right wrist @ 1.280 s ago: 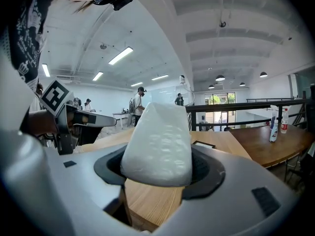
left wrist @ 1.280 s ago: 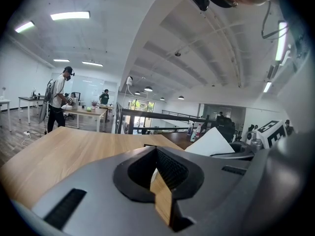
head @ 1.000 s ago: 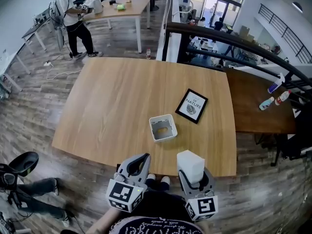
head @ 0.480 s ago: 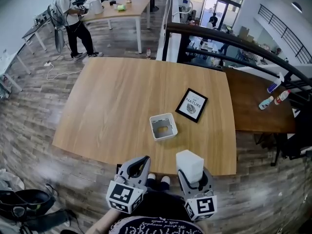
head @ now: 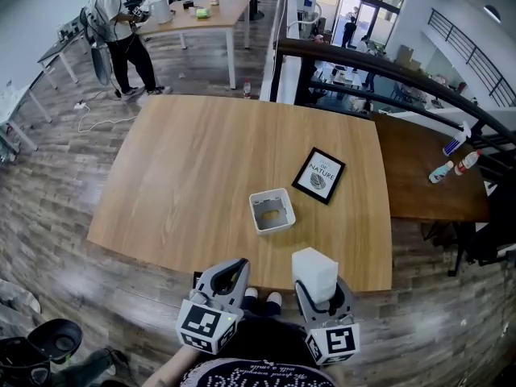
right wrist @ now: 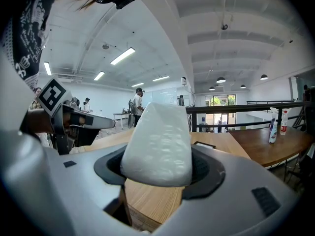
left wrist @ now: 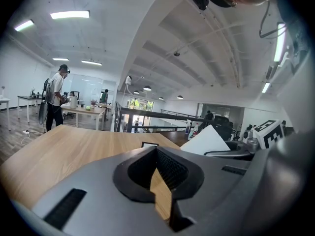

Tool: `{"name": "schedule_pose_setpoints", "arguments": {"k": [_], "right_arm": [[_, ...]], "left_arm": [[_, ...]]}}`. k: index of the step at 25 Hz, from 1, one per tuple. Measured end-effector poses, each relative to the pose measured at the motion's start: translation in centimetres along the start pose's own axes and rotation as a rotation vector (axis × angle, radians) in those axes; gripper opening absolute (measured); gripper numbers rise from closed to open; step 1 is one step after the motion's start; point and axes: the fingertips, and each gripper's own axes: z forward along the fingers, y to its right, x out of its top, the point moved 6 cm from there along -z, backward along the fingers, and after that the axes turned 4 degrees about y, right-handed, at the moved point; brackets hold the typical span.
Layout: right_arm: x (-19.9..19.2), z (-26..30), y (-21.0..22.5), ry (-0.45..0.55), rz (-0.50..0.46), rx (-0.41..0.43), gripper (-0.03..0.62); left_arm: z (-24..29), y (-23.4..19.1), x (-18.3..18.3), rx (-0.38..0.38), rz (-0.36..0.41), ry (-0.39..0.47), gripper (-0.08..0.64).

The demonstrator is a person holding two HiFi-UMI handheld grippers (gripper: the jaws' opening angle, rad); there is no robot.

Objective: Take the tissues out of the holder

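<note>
Over the wooden table (head: 201, 168), the right gripper (head: 318, 295) clamps the tissues (head: 314, 271), well clear of the seemingly emptied holder (head: 256, 216). The left gripper (head: 230, 269) is closed and empty. Keep 1 steady squeeze and lower flat.

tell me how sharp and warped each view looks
head view: even light, sharp, fisheye bows the table edges; left gripper view: black vignette corners, ceiling strip light blown out; right gripper view: tissues loom large and slightly soft, same dark corners
</note>
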Motion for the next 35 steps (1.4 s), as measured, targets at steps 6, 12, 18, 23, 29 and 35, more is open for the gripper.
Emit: {"name": "schedule_pose_setpoints", "arguments": {"k": [6,12,18,23,29,35], "right_arm": [[0.2,0.0,0.1,0.004,0.003,-0.007,0.288],[0.2,0.0,0.0,0.001,0.005,-0.012,0.288],[0.3,0.1,-0.1,-0.002,0.013,-0.02,0.288],[0.2,-0.2,-0.2,-0.001,0.001,-0.008,0.288],[1.3,0.3,0.5,0.029,-0.026,-0.007,0.288],[2.0,-0.2,0.5,0.017,-0.024,0.012,0.288]], "left_arm": [[0.0,0.0,0.2,0.001,-0.001,0.005,0.005],[-0.2,-0.2,0.2,0.006,-0.003,0.011,0.005],[-0.2,-0.3,0.2,0.002,-0.001,0.013,0.005],[-0.6,-0.1,0.1,0.012,-0.004,0.013,0.005],[0.1,0.0,1.6,0.003,0.019,0.054,0.005],[-0.6,0.3,2.3,0.015,0.021,0.061,0.005]]}}
